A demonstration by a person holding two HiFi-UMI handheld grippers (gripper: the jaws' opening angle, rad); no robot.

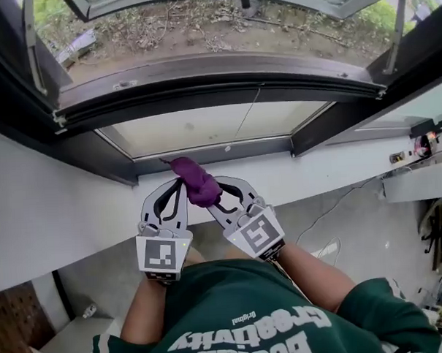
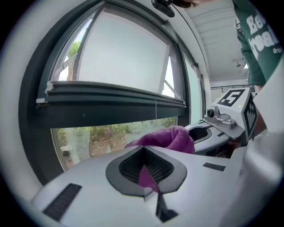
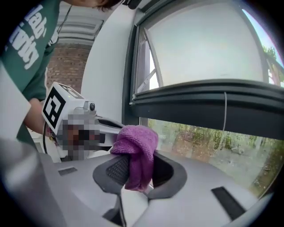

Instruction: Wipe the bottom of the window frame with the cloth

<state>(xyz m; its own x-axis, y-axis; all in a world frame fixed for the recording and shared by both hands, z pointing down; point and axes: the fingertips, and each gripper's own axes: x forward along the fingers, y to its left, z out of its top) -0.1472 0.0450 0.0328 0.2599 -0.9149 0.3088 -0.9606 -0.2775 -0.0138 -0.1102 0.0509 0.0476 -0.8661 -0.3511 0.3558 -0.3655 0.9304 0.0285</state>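
Note:
A purple cloth (image 1: pixel 196 180) is bunched between my two grippers, just in front of the dark bottom rail of the window frame (image 1: pixel 212 152). My left gripper (image 1: pixel 177 186) is shut and pinches a corner of the cloth (image 2: pixel 146 176); the rest of the cloth bulges beyond its jaws. My right gripper (image 1: pixel 213 197) is shut on the cloth (image 3: pixel 136 155), which hangs over and between its jaws. Both grippers sit side by side above the white sill (image 1: pixel 76 200), tips almost touching. The right gripper (image 2: pixel 224 117) shows in the left gripper view.
The window sash (image 1: pixel 224 69) is swung open outward over bare ground with plants. A thin cord (image 1: pixel 246 116) hangs down the pane. A white box (image 1: pixel 417 182) and cables are on the wall at the right. The person's green shirt (image 1: pixel 249 317) fills the bottom.

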